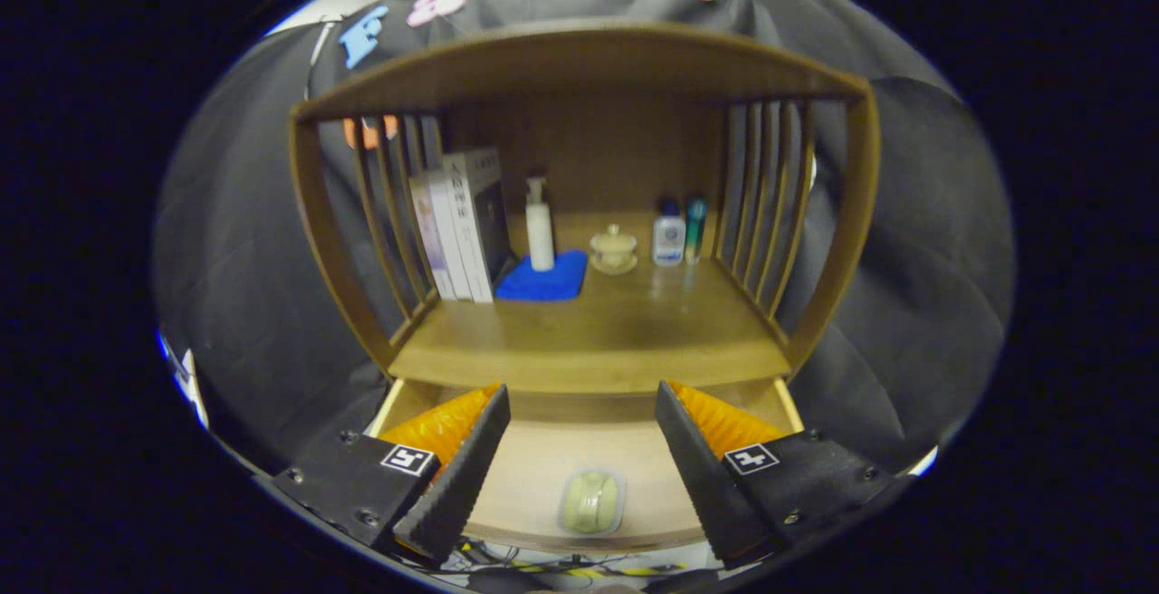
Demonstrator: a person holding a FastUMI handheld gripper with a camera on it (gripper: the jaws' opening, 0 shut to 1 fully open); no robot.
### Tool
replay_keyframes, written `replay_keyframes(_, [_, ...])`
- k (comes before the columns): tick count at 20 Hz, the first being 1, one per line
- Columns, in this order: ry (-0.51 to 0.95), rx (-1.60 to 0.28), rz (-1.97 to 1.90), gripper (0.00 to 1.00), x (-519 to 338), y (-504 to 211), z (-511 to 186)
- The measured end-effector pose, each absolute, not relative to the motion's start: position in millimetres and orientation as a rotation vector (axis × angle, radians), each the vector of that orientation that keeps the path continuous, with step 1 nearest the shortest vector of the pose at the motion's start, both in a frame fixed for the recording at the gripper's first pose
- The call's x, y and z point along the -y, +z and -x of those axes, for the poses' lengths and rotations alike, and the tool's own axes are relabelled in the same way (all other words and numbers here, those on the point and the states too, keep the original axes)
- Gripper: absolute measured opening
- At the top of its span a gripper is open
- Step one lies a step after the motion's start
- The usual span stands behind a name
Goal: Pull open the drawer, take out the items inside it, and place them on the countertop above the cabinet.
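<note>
The wooden drawer (543, 463) is pulled out below the countertop (598, 331) of the cabinet. On the drawer's floor lies a small clear packet with a pale green item (591, 502) inside. My gripper (583, 399) hangs above the drawer, open, its fingers wide apart and nothing held. The packet sits between and below the two fingers, touching neither. The countertop's front edge runs just beyond the fingertips.
On the countertop stand several books (462, 227) at the left, a white pump bottle (540, 227) on a blue cloth (543, 279), a small lidded cup (614, 250), and two small bottles (677, 232). Slatted side walls (761, 214) and a top board enclose the space.
</note>
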State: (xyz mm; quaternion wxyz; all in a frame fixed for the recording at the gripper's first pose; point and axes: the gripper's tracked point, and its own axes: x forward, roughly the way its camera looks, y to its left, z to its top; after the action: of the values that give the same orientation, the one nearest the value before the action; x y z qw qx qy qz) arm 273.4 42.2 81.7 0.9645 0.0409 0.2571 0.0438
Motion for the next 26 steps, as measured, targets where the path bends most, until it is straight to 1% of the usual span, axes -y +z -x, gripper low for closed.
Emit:
replay_keyframes(2, [0.057,-0.638,-0.077,1.00,-37.2,49.6,-289.0])
replay_keyframes(4, [0.041,-0.725,-0.080,0.98,-35.7,26.5,-299.9])
replay_keyframes(8, [0.035,-0.931,-0.111,0.97,-40.5,-39.6,-292.3])
replay_keyframes(9, [0.012,-0.974,-0.110,0.96,-37.8,-52.2,-286.9])
replay_keyframes(12, [-0.017,-1.063,-0.063,0.96,-31.1,-81.4,-281.5])
replay_keyframes(14, [-0.023,-1.111,-0.061,0.93,-31.2,-92.3,-273.1])
replay_keyframes(18, [-0.041,-1.169,-0.058,0.82,-29.2,-109.9,-265.6])
replay_keyframes(19, [-0.055,-1.182,-0.061,0.75,-28.6,-113.0,-265.0])
replay_keyframes(20, [-0.064,-1.192,-0.070,0.71,-28.4,-116.1,-263.8])
replay_keyframes(22, [-0.074,-1.207,-0.072,0.57,-26.7,-117.5,-263.4])
replay_keyframes(23, [-0.079,-1.202,-0.080,0.47,-26.8,-117.9,-264.1])
replay_keyframes(25, [-0.052,-1.198,-0.064,0.33,-29.1,-116.0,-265.2])
replay_keyframes(26, [-0.061,-1.185,-0.059,0.28,-26.0,-114.8,-266.8])
